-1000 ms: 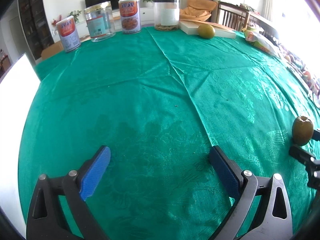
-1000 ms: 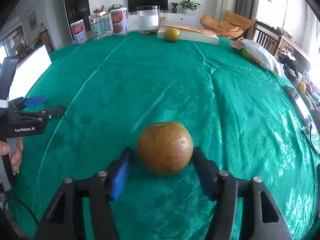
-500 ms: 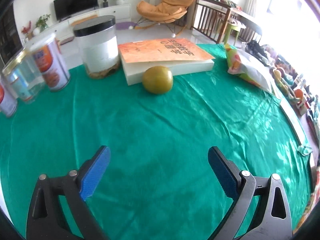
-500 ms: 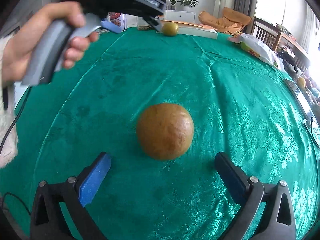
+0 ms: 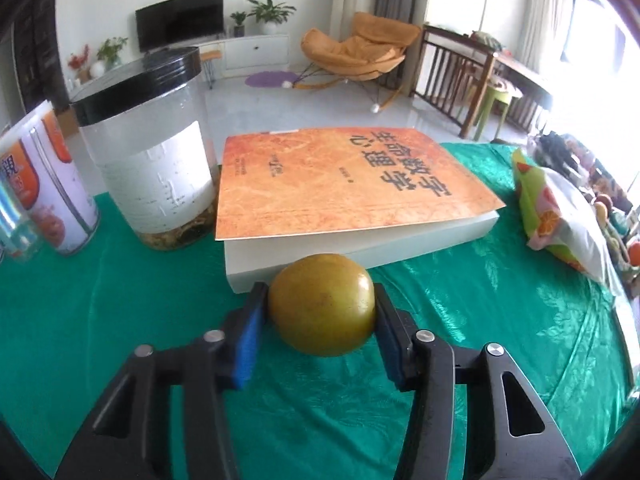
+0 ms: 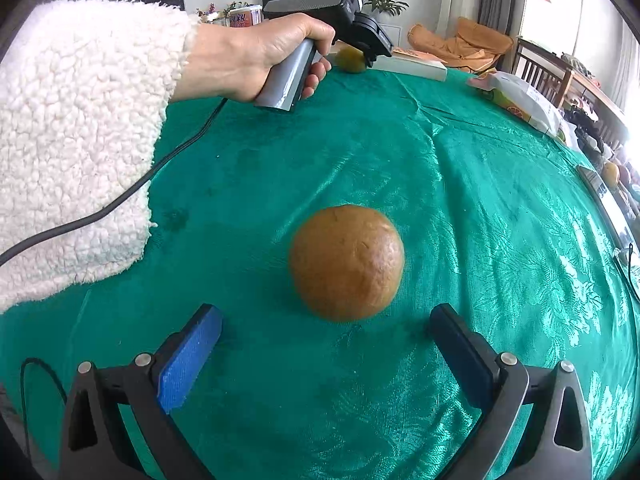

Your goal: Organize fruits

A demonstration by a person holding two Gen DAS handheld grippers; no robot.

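Table (image 6: 460, 152): I work on its green cloth.
Left gripper (image 5: 318, 316): my jaws are closing, pads at both flanks of the yellow-green fruit (image 5: 322, 304) beside the book (image 5: 340, 184).
Right gripper (image 6: 324, 344): spread wide; brown fruit (image 6: 346, 262) rests free ahead.
Next: firm grip, then lift.

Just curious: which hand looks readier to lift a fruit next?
Left. The left tongs are closing around the yellow-green fruit beside the book; the right tongs stand open behind the brown fruit.

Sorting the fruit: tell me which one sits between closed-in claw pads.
The yellow-green fruit against the orange book, between the closing left claw pads. The brown fruit lies free beyond the open right claw.
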